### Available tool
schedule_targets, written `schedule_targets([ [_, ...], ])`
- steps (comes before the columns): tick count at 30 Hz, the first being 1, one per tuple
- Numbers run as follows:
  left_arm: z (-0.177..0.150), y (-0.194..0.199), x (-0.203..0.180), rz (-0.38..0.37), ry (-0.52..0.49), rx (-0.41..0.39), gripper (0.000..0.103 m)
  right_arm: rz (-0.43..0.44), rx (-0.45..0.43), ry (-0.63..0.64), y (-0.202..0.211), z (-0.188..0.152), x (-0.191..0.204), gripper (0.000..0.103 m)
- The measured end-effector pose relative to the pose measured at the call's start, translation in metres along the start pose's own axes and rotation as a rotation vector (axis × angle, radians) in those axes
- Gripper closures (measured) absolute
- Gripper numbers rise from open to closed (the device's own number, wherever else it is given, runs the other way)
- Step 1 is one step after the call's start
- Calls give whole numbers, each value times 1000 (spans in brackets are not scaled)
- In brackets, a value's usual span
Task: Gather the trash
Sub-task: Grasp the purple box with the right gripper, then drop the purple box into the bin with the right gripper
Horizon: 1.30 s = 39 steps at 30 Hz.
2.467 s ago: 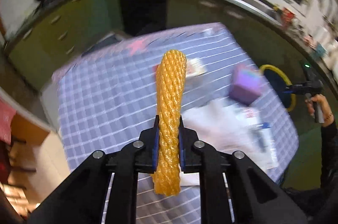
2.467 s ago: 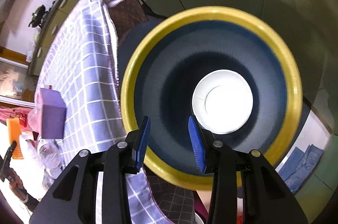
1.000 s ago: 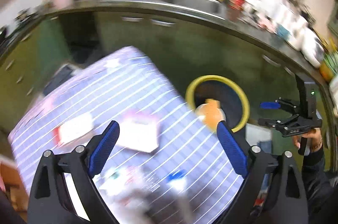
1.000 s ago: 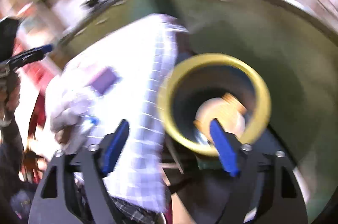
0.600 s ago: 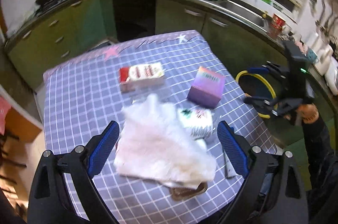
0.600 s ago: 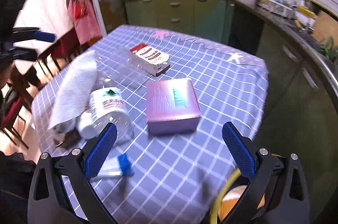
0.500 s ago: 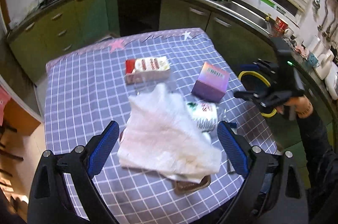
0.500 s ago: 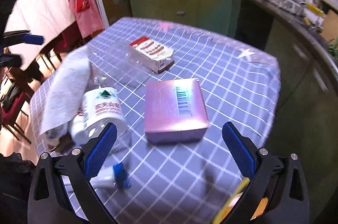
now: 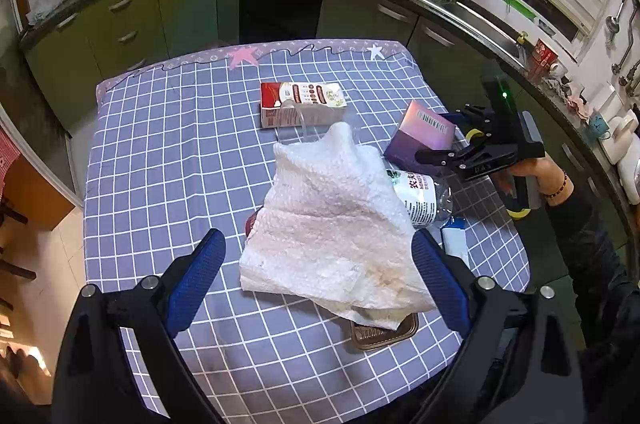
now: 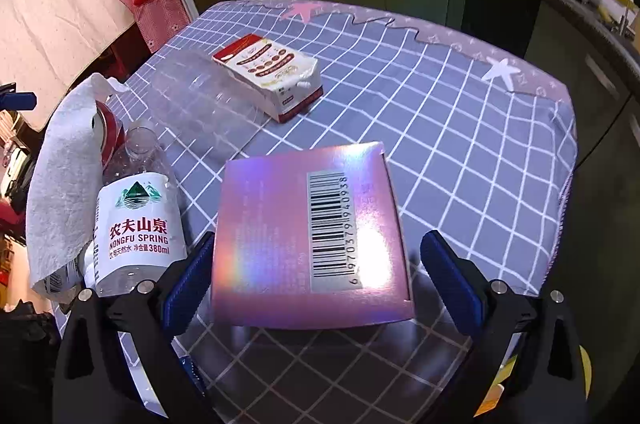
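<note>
Right wrist view: the right gripper (image 10: 316, 278), wide open and empty, straddles the purple box (image 10: 310, 236) near the table's (image 10: 460, 128) edge. The left gripper (image 9: 318, 280), also spread empty, hovers over the paper towel (image 9: 332, 228). Bottle (image 10: 138, 224) and carton (image 10: 272, 74) remain; much is left.

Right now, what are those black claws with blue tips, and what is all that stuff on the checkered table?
Those claws are two hand-held grabbers. A person holds one in each hand, and each carries a camera looking along its fingers, so each picture comes from one grabber.

The left gripper is open above a crumpled paper towel. The right gripper is open around a shiny purple box, not squeezing it yet.

Also on the table: a plastic water bottle, a red-and-white carton, and a small brown tray peeking from under the towel. Nothing is held.
</note>
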<state>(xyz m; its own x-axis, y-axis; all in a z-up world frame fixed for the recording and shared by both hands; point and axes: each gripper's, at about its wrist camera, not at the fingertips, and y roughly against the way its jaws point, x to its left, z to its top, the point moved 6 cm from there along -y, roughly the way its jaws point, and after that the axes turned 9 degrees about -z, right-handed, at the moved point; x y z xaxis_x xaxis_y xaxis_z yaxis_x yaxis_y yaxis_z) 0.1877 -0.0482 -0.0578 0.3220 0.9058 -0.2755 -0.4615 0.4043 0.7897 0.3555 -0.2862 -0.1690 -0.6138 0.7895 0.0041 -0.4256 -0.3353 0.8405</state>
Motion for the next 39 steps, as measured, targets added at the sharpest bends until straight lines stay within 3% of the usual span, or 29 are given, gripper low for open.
schedule_targets([
  [2,0,-1,-1,-2,-5,1,13,-6,4,2,-1,0,2,10],
  [3,0,-1,-3,-5,-8,0,13,-14,4,1,-2,0,3,23],
  [4,0,-1,-4,-6,-9,-1,13,-16,6,-4,-2,-1,3,25],
  [9,-3,0,-9,-6,-22,2,13,-31,-30,-39,7,1,0,26],
  [15,-4,3,-13,-5,-32,-1,13,-84,-132,-95,66,-9,-17,26],
  [19,-3,1,-16,-15,-42,1,13,-186,-163,-196,114,-45,-56,25],
  [22,-2,-4,-20,-23,-54,8,13,-270,-117,-294,132,-88,-93,25],
  [29,0,-16,-38,-40,-88,27,13,-365,44,-459,105,-175,-156,25],
  [32,1,-19,-45,-36,-104,39,13,-406,90,-493,87,-193,-175,24],
  [33,0,-20,-47,-31,-107,43,13,-433,92,-497,85,-197,-179,19],
  [39,-2,-29,-43,-4,-97,76,10,-471,12,-513,105,-194,-180,14],
])
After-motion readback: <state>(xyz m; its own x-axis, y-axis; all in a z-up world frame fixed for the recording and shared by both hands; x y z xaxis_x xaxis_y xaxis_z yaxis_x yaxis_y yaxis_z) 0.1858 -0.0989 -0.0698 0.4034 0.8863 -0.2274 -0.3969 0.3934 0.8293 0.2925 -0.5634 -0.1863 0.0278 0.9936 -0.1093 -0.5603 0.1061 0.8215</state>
